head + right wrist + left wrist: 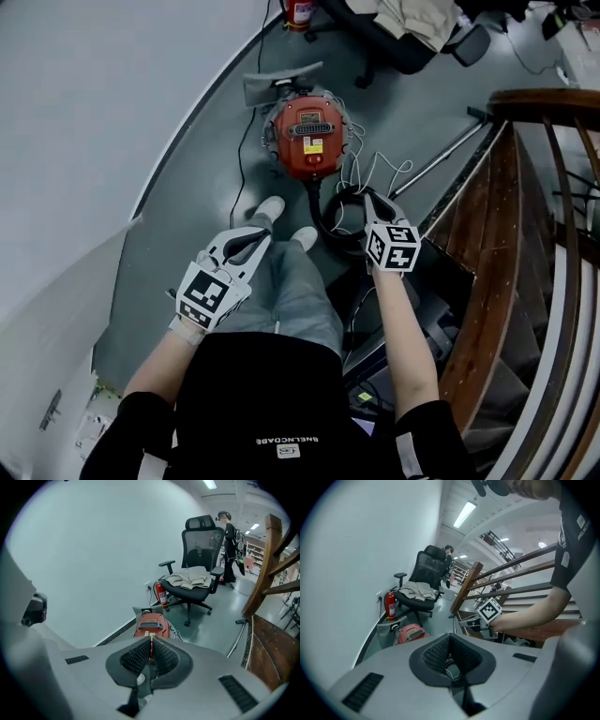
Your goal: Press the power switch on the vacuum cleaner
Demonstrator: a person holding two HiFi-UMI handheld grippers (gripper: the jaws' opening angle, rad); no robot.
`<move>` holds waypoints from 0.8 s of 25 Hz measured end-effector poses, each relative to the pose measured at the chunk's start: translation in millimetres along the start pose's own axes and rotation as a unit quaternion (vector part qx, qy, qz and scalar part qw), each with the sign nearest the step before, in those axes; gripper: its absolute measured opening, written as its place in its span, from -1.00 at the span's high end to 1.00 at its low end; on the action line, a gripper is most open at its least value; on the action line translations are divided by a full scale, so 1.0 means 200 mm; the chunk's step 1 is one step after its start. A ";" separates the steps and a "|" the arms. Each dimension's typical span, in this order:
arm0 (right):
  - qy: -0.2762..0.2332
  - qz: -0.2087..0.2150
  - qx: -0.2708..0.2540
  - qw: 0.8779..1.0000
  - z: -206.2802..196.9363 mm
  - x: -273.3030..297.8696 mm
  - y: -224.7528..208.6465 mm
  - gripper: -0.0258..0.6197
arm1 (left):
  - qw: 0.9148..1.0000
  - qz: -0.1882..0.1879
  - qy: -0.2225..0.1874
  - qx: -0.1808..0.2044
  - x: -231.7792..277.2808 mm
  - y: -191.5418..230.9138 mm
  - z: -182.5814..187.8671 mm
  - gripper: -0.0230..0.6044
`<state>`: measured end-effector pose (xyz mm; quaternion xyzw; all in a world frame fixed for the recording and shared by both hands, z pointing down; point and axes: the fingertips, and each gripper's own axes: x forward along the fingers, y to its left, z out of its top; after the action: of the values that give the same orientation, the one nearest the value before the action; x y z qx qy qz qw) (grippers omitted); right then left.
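Head view: I am standing on a grey floor (187, 202) beside a curved white wall, holding the left gripper (260, 233) out over my legs and the right gripper (367, 200) a little further forward. The red vacuum cleaner (307, 138) is sitting on the floor ahead of my shoes (270, 208), well apart from both grippers. Its black hose (337, 223) is looping just under the right gripper's tips, and a white cord (375, 172) is trailing beside it. I cannot pick out the power switch at this size. A wooden stair rail (497, 234) is curving along my right, and an office chair (398, 33) and a fire extinguisher (298, 11) are standing beyond the vacuum cleaner.

Left gripper view: the left gripper's jaws are meeting at their tips and holding nothing; only floor and a bit of cable are showing through the gap lower down. The vacuum cleaner (410, 632) is sitting low and to the left of the jaws, with the fire extinguisher (390, 606) against the wall behind it. My other arm is reaching in from the right.

Right gripper view: the right gripper's jaws are likewise pressing together at the tips with nothing between them. They are pointing straight at the vacuum cleaner (151, 625), which is showing just above the tips but is not touching them. The office chair (197, 573), draped with cloth, is standing behind it, and a person (228, 545) is standing far back.
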<state>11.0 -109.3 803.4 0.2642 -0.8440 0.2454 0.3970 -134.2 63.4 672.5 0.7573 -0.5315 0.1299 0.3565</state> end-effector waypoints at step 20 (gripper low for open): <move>-0.202 -0.069 0.128 0.968 0.15 -1.19 0.11 0.83 | 0.979 -0.152 0.008 0.134 0.10 -0.60 0.49 0.88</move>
<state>110.2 -52.4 591.6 0.4150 -0.8479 0.2649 0.1966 -35.5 4.3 565.6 0.8693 -0.3850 0.1501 0.2712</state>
